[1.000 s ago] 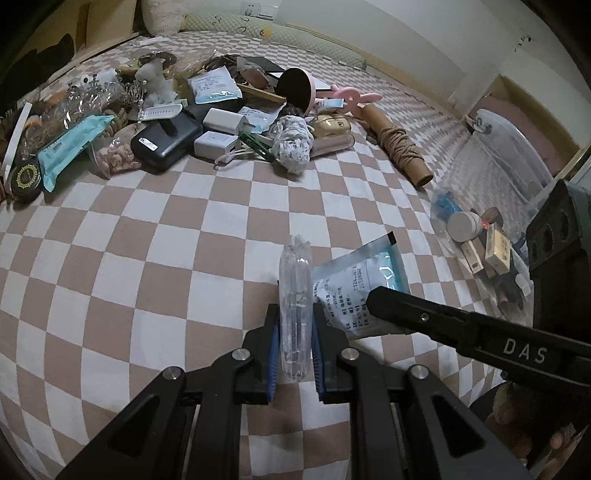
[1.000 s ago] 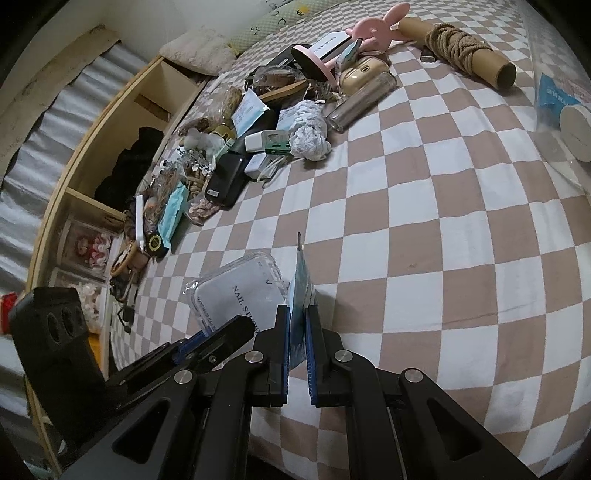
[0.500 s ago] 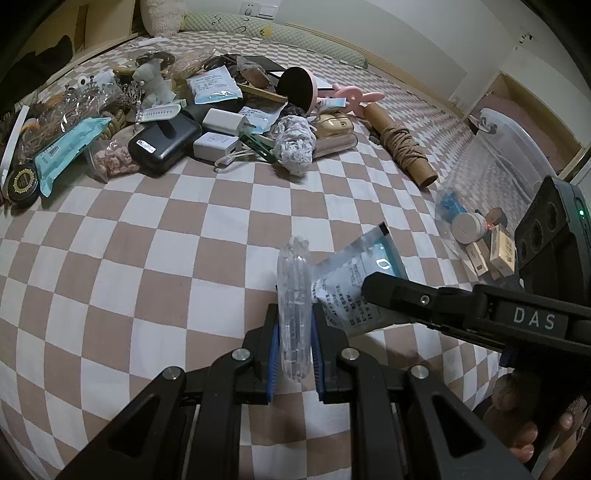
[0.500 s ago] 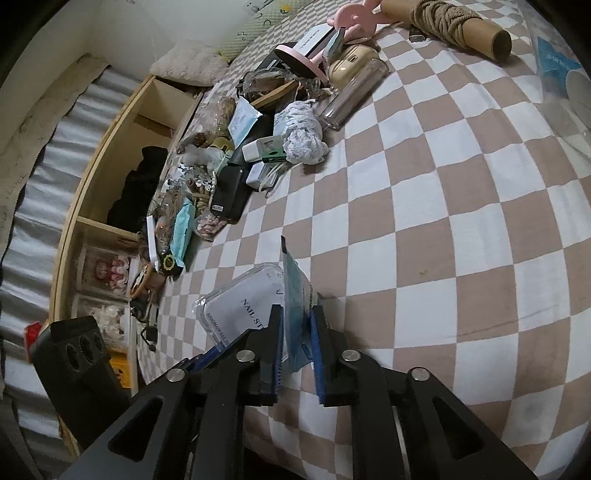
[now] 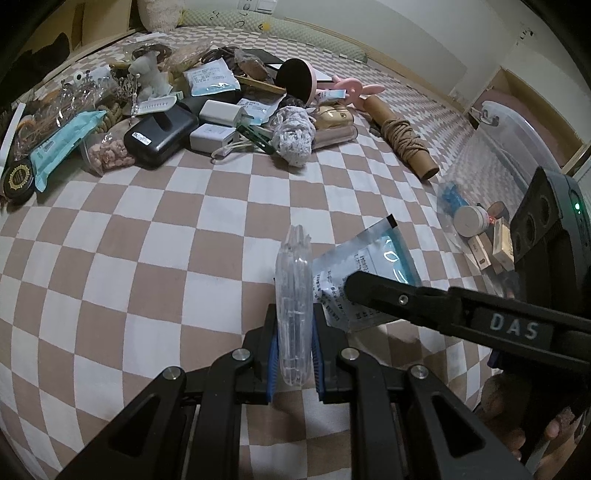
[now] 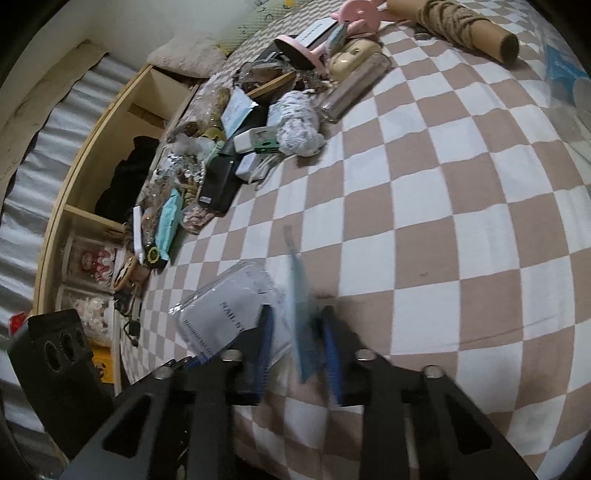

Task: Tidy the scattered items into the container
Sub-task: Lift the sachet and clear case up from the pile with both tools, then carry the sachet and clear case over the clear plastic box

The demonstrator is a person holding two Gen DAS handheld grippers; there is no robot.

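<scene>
Right wrist: right gripper (image 6: 297,345) spread apart, blue packet (image 6: 301,295) loose between its 2 fingers.

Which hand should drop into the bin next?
Left, likely: left gripper is shut on the clear case. Right gripper jaws stand apart, blue packet loose and blurred between them. Container sits off to the right.

Under everything you've got a bed with a brown-and-white checkered sheet (image 5: 155,229). Wooden shelf unit (image 6: 92,162) runs along its side, a dark garment (image 6: 125,177) in one cubby and dolls in clear boxes (image 6: 94,260) below. Fluffy pillow (image 6: 184,55) and a long bolster (image 5: 295,33) sit against the wall.
</scene>
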